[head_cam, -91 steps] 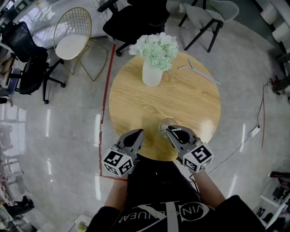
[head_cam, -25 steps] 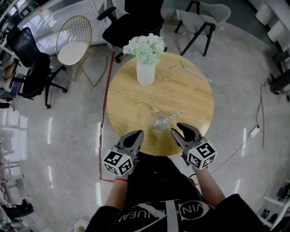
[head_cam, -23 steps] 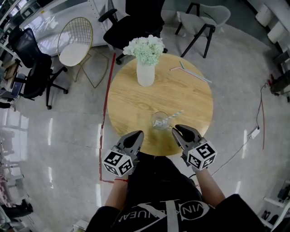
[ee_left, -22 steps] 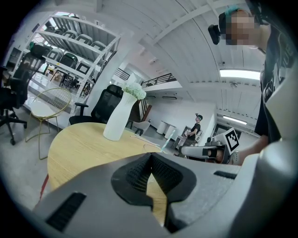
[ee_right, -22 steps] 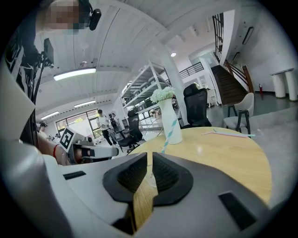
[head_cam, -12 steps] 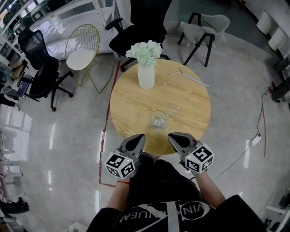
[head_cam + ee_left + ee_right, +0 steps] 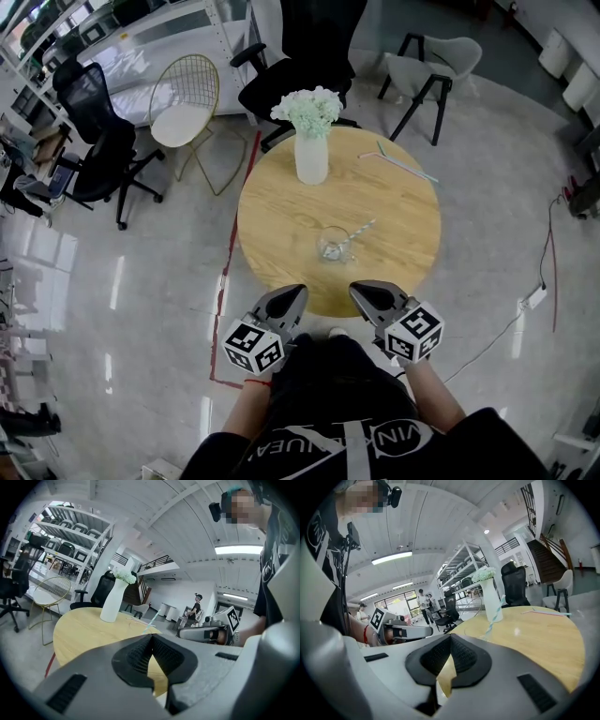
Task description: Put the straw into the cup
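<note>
A clear glass cup stands on the near half of the round wooden table, with a striped straw leaning out of it to the right. Both grippers hover just off the table's near edge, apart from the cup. My left gripper is shut and holds nothing. My right gripper is also shut and holds nothing. In the right gripper view the straw rises beyond the closed jaws. In the left gripper view the straw shows just above the closed jaws.
A white vase of pale flowers stands at the table's far side. Two more straws lie at its far right. Office chairs and a wire chair ring the table. People stand in the background of both gripper views.
The right gripper's jaws, open a second ago beside the cup, have closed with nothing in them. Both grippers have drawn back off the table edge. The straw stays in the cup.
</note>
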